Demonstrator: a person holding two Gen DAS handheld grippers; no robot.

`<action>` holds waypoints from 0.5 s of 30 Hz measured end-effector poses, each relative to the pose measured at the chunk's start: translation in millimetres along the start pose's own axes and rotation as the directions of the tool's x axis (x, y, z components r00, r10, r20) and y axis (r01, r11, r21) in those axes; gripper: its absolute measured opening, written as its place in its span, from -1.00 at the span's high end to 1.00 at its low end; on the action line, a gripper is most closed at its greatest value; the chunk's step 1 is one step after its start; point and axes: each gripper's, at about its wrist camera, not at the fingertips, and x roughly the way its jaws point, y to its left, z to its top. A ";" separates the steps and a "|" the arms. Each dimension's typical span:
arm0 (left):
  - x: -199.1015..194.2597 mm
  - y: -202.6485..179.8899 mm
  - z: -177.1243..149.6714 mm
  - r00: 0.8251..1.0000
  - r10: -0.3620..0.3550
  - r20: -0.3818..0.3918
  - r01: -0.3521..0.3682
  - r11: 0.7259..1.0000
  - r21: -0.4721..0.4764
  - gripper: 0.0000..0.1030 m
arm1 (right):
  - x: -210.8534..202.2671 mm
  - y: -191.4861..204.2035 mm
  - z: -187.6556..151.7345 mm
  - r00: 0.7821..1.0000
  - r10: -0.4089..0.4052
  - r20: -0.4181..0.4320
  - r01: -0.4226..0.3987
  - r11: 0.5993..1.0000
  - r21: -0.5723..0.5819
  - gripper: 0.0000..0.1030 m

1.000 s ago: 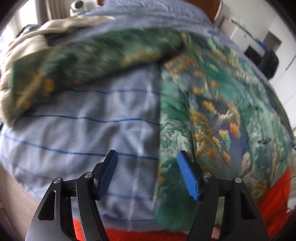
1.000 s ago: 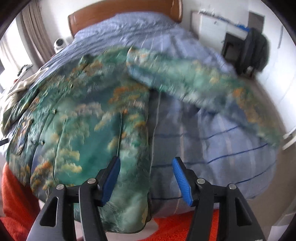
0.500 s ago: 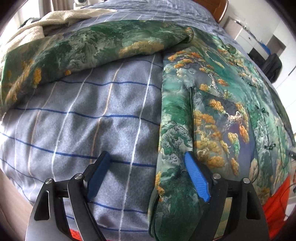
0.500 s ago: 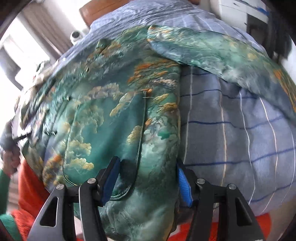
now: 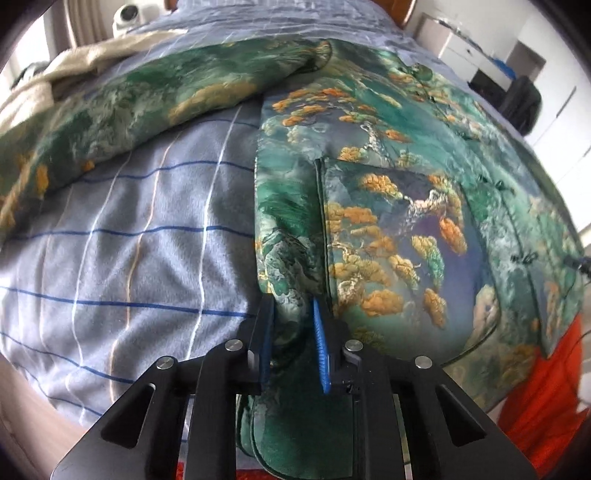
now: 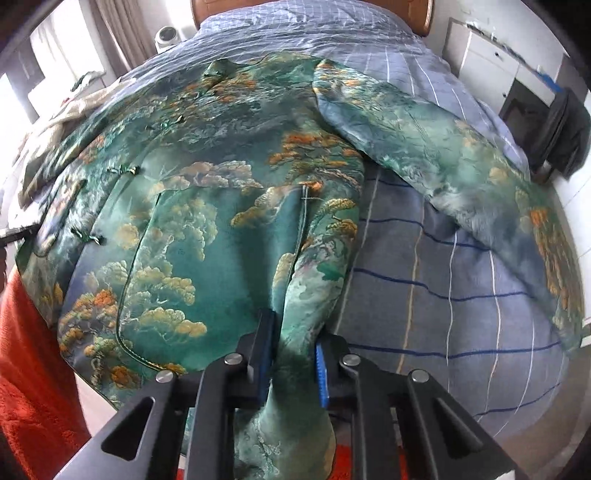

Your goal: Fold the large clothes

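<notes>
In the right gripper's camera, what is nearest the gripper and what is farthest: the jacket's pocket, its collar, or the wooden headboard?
1. Pocket: just left of the right gripper.
2. Collar: far up the jacket, left of middle.
3. Headboard: behind the bed, top right.

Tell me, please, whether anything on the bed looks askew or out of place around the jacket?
Nothing looks damaged. The green patterned jacket lies flat, sleeves spread. Both claws, left and right, pinch its bunched bottom corners. A crumpled beige cloth sits beside one sleeve.
</notes>
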 end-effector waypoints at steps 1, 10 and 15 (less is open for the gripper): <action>1.2 0.5 0.1 1.000 0.008 0.001 -0.008 1.000 -0.005 0.57 | 1.2 1.7 0.9 1.000 0.005 0.005 -0.005 1.000 0.002 0.63; -35.9 5.6 -4.4 0.995 0.052 0.085 -0.045 0.995 -0.084 -0.28 | -16.7 -2.1 -10.6 0.998 -0.009 0.070 0.002 0.996 0.093 0.09; -81.5 -13.1 -4.7 0.966 0.024 0.259 0.004 0.994 -0.107 -0.92 | -43.9 0.3 -15.6 0.984 -0.101 0.145 0.080 0.987 0.140 -0.16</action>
